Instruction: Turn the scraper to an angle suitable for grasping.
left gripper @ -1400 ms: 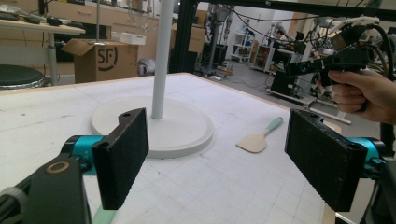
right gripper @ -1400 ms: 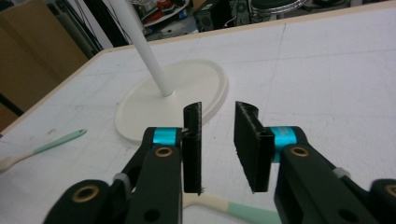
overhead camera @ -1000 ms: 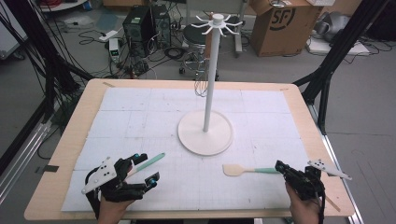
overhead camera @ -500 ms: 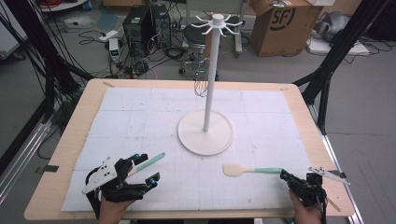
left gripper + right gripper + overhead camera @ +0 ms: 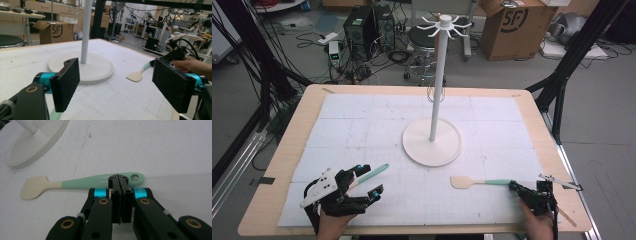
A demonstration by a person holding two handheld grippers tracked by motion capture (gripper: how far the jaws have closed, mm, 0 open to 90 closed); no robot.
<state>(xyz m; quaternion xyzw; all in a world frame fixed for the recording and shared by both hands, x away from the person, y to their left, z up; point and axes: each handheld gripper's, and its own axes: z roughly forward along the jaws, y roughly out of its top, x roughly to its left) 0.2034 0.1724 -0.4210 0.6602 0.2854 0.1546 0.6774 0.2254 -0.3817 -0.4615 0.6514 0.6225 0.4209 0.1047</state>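
A flat spatula with a mint-green silicone handle and a cream blade (image 5: 479,182) lies on the white gridded mat of the wooden counter (image 5: 277,165), just in front of the round base of the tall white hook stand (image 5: 432,142), blade toward the stand's near edge and handle running off to the right. The right tool (image 5: 515,186) sits low at the handle's far end; in the right gripper view its jaws are pressed together with nothing between them, tips (image 5: 120,180) over the handle (image 5: 100,181) beside the hanging hole, and whether they touch it cannot be told. The left tool (image 5: 369,180), in front of the stand and off to its left, has its jaws wide apart, and a second mint-green handle (image 5: 371,173) lies on the mat between them, pointing toward the stand's base.
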